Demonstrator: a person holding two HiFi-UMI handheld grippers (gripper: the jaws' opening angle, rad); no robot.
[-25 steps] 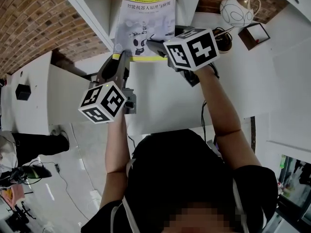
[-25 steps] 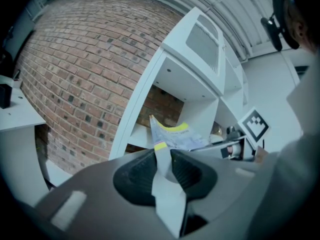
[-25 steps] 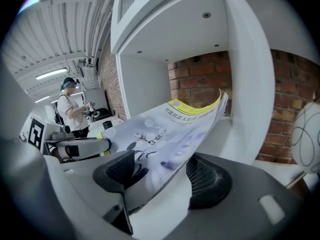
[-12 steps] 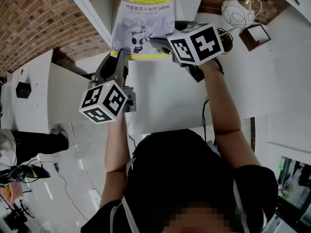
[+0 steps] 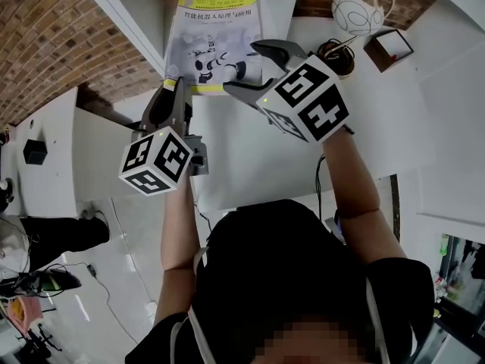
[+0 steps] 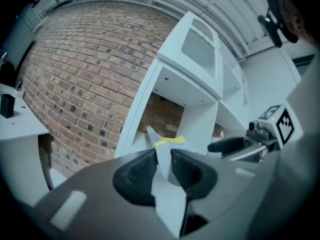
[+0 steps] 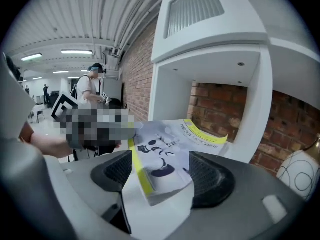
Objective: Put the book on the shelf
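Note:
The book (image 5: 216,40), pale with yellow bands and a robot drawing on its cover, lies flat with its far end inside the white shelf (image 5: 144,21) opening. My left gripper (image 5: 176,89) is shut on the book's near left corner. In the left gripper view the thin book (image 6: 167,143) stands edge-on, pinched between that gripper's (image 6: 163,160) pads. My right gripper (image 5: 244,65) has just been opening. Its jaws stand wide around the book's near right corner (image 7: 165,156) without pressing on it, and the gripper (image 7: 162,170) is open.
The shelf compartment (image 7: 210,54) has a brick wall behind it. On the white table (image 5: 250,150), right of the book, stand a round patterned ornament (image 5: 355,12), a brown box (image 5: 390,48) and a dark coiled cable (image 5: 337,55). A small black box (image 5: 34,150) sits far left.
My right gripper has rolled and risen, and its jaws now show spread wide over the book's corner. The left gripper has stayed put on its corner.

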